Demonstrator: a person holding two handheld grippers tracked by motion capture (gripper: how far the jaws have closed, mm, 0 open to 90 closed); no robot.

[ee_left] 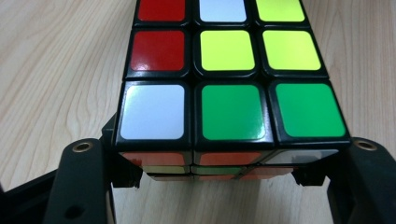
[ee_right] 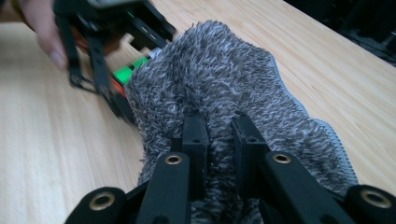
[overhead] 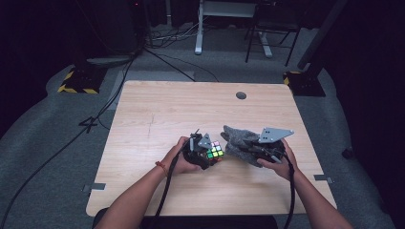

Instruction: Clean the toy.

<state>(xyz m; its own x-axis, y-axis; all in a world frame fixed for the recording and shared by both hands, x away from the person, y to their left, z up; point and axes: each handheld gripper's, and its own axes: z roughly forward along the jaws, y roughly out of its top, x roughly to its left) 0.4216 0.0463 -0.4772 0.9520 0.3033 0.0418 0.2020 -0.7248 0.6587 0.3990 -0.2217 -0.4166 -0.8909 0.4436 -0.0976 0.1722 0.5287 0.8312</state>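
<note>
A scrambled puzzle cube (overhead: pixel 215 151) (ee_left: pixel 229 79) with red, white, yellow and green stickers is clamped between the jaws of my left gripper (overhead: pixel 208 153) (ee_left: pixel 219 175), low over the wooden table (overhead: pixel 157 114). Just right of it my right gripper (overhead: pixel 248 149) (ee_right: pixel 219 135) is shut on a fuzzy grey cloth (overhead: pixel 238 140) (ee_right: pixel 219 79), pinching a fold of it. The cloth's free end droops toward the cube. In the right gripper view the left gripper (ee_right: pixel 100 42) and a green sticker of the cube (ee_right: pixel 125 73) sit right behind the cloth.
A round dark grommet (overhead: pixel 241 95) sits near the table's far edge. Beyond the table are floor cables (overhead: pixel 143 52), a desk frame (overhead: pixel 224 24) and yellow-black striped stand bases (overhead: pixel 76 83). The table (ee_left: pixel 51 70) spreads out around both hands.
</note>
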